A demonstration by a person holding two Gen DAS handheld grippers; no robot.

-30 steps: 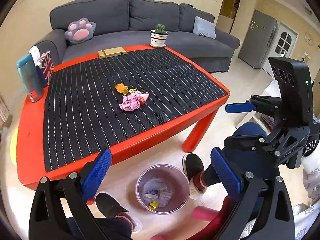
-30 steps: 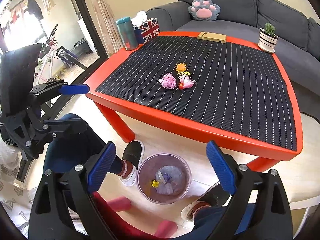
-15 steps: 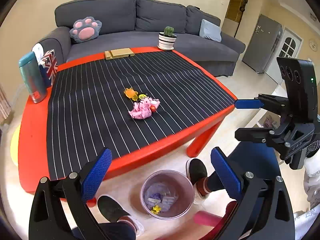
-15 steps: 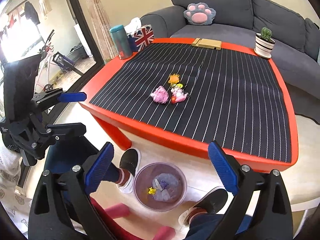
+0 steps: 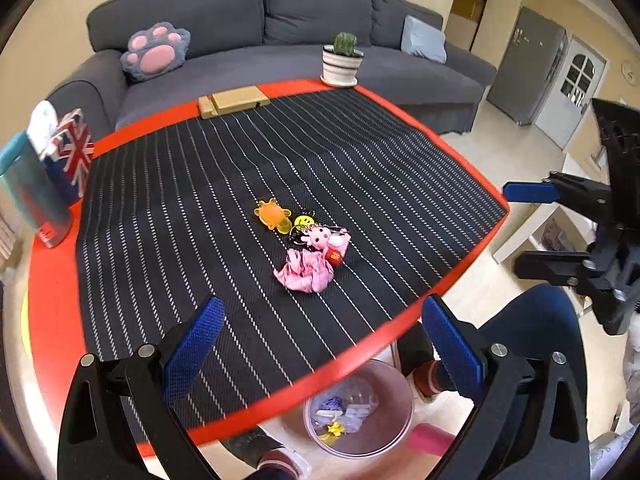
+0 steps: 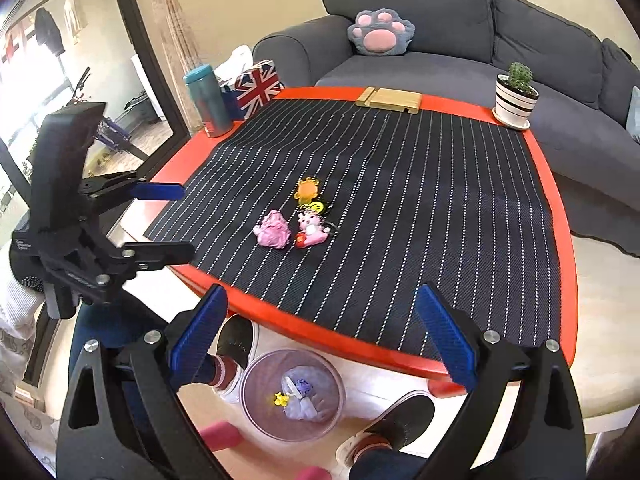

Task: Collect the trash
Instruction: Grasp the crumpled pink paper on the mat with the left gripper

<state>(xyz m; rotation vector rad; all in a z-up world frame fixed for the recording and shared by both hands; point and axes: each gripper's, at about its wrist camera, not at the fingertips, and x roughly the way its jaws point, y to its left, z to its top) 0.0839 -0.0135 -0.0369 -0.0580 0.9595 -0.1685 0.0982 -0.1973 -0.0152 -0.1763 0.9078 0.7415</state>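
A crumpled pink wrapper (image 5: 306, 274) (image 6: 273, 229) lies mid-mat on the red table (image 5: 52, 312) (image 6: 554, 184). Beside it are a pink toy keychain (image 5: 325, 239) (image 6: 312, 227), a yellow smiley (image 5: 304, 221) (image 6: 316, 205) and an orange charm (image 5: 273, 214) (image 6: 307, 190). A translucent trash bin (image 5: 394, 428) (image 6: 250, 412) with paper scraps stands on the floor below the table's near edge. My left gripper (image 5: 318, 350) (image 6: 158, 220) is open over the near edge, short of the wrapper. My right gripper (image 6: 320, 342) (image 5: 528, 228) is open and empty above the bin.
A teal tumbler (image 5: 34, 200) (image 6: 210, 100) and a Union Jack tissue box (image 5: 70, 152) (image 6: 256, 86) stand at the table's left corner. A wooden block (image 5: 234, 101) (image 6: 390, 100) and potted cactus (image 5: 342, 60) (image 6: 516, 94) sit at the far edge. A person's feet (image 6: 236, 340) flank the bin.
Both grippers have risen and moved forward toward the table; the wrapper and toys appear nearer and the bin has slid lower in both views. Jaws stay open.
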